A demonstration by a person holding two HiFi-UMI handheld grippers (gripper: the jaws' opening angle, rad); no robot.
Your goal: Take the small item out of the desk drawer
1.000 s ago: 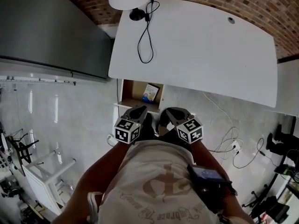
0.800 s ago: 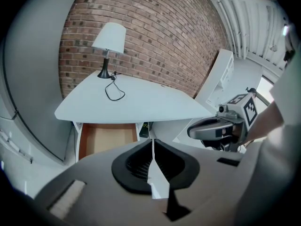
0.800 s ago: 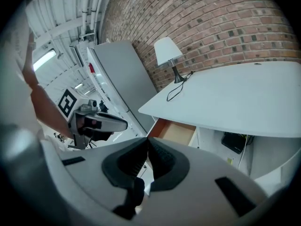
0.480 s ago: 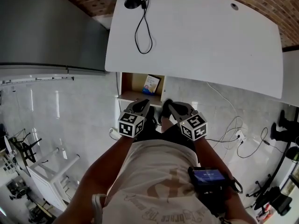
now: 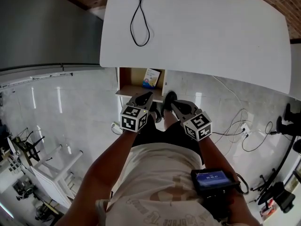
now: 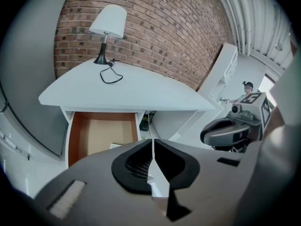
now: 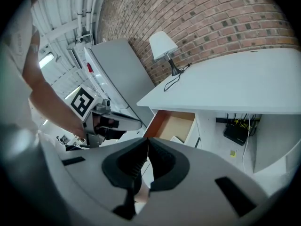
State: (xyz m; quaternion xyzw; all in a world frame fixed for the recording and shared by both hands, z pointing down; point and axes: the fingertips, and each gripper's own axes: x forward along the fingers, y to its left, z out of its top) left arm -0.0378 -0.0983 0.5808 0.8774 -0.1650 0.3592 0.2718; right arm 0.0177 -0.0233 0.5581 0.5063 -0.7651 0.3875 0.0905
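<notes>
The white desk (image 5: 202, 32) has its drawer (image 5: 126, 83) pulled open under the left front edge. Inside lies a small blue and white item (image 5: 151, 77), flat on the brown drawer bottom. It shows as a pale corner (image 6: 115, 146) in the left gripper view and again as a pale corner (image 7: 177, 139) in the right gripper view. My left gripper (image 5: 148, 96) and right gripper (image 5: 169, 98) hover side by side just in front of the drawer, above the floor. Both are shut with nothing between the jaws. The left gripper (image 6: 153, 144) and the right gripper (image 7: 147, 144) each point at the drawer.
A white lamp (image 6: 110, 22) and its looped black cable (image 5: 138, 22) sit at the desk's back left. A grey cabinet (image 5: 47, 27) stands left of the desk. A black box (image 7: 237, 133) and cables (image 5: 235, 131) lie under the desk's right side. A white stool (image 5: 51, 168) lies at left.
The head view has come closer to the desk. Both grippers have moved a little forward toward the open drawer, still shut and side by side.
</notes>
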